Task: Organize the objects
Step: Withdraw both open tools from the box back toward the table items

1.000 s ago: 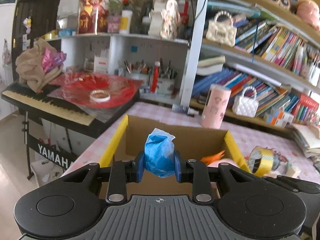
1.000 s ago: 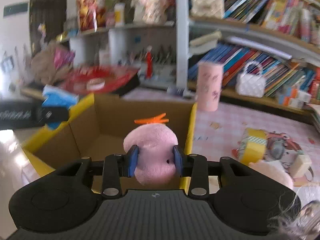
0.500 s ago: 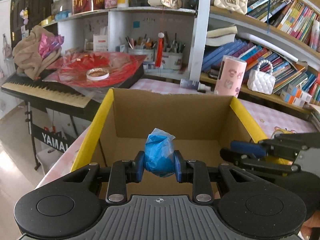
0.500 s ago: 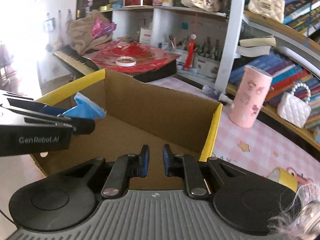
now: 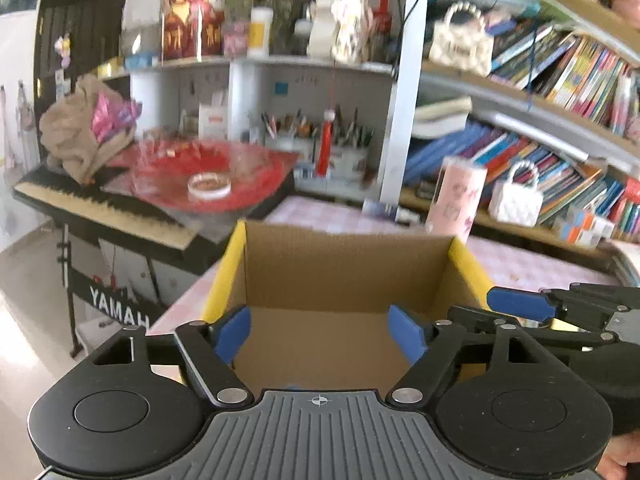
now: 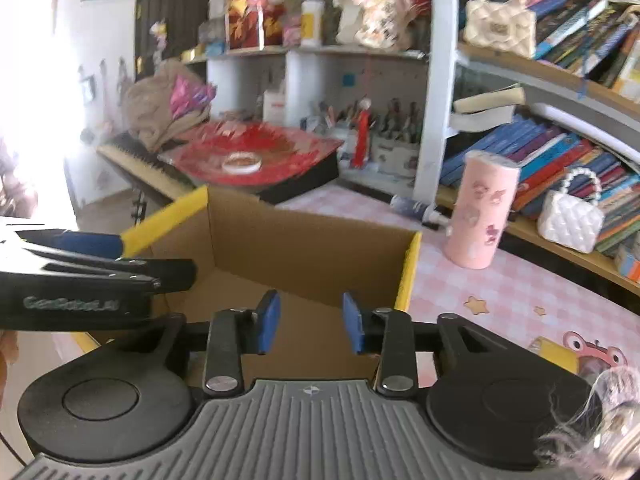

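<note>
A lived-in home room: crammed bookshelves (image 6: 560, 148), a Yamaha keyboard (image 5: 100, 208), handbags (image 6: 500, 24), a pink checked tablecloth (image 6: 520, 292)

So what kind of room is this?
Probably a lived-in study or child's room at home: shelves crammed with books, a keyboard piano, pen pots, and a pink checked table.

The cardboard box (image 5: 344, 276) sits on the checked table (image 6: 516, 292), open side up. At the box's two o'clock stands a tall cup (image 6: 482, 210), and a small tube (image 6: 416, 208) lies just beside it at its nine o'clock. Behind both runs the bookshelf (image 6: 560, 148). At the box's ten o'clock is the keyboard (image 5: 100, 208), off the table, with a tape roll (image 5: 209, 186) on top.
</note>
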Demonstrator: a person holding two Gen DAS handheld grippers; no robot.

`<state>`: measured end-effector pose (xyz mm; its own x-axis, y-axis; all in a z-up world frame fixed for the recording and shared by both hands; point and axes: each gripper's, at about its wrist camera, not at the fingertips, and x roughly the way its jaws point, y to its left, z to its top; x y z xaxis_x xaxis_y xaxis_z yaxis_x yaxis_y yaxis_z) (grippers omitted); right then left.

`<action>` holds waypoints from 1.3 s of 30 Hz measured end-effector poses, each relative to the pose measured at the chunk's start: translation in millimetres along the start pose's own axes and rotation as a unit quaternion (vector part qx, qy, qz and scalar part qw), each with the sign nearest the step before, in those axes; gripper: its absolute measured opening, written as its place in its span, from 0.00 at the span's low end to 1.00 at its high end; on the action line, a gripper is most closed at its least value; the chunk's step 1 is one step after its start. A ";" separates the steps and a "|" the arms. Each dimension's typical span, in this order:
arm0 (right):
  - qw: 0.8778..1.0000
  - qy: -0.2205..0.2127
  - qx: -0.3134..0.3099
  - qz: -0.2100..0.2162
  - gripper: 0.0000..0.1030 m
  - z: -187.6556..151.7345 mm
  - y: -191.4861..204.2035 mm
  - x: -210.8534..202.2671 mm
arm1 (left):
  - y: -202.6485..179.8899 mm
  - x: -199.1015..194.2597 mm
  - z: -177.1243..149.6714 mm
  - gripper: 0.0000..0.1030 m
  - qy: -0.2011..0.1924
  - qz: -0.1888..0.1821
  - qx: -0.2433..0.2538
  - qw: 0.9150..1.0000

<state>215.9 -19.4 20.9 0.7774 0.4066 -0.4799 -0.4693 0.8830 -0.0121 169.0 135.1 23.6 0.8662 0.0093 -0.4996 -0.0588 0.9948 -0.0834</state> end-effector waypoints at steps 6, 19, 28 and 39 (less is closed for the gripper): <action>0.999 -0.020 0.028 -0.040 0.46 -3.8 12.6 -44.1 | 6.7 -49.0 -11.4 0.86 -0.036 0.002 -0.001 0.999; 0.993 0.055 0.053 -0.095 0.51 -72.1 57.7 -97.5 | 21.5 -96.5 -68.9 0.87 0.022 0.017 -0.013 1.000; 0.986 0.092 0.071 -0.122 0.57 -112.1 75.5 -125.6 | 22.5 -114.9 -107.7 0.87 0.075 0.012 -0.017 0.997; 0.979 0.098 0.090 -0.157 0.60 -136.7 76.5 -159.1 | 7.6 -132.6 -129.9 0.87 0.094 -0.019 0.004 0.995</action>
<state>-0.9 -48.7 -23.6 0.7675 0.0709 -0.6371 -0.1248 0.9914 -0.0400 -10.8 128.2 -22.8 0.7596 -0.0478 -0.6486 -0.0227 0.9947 -0.0998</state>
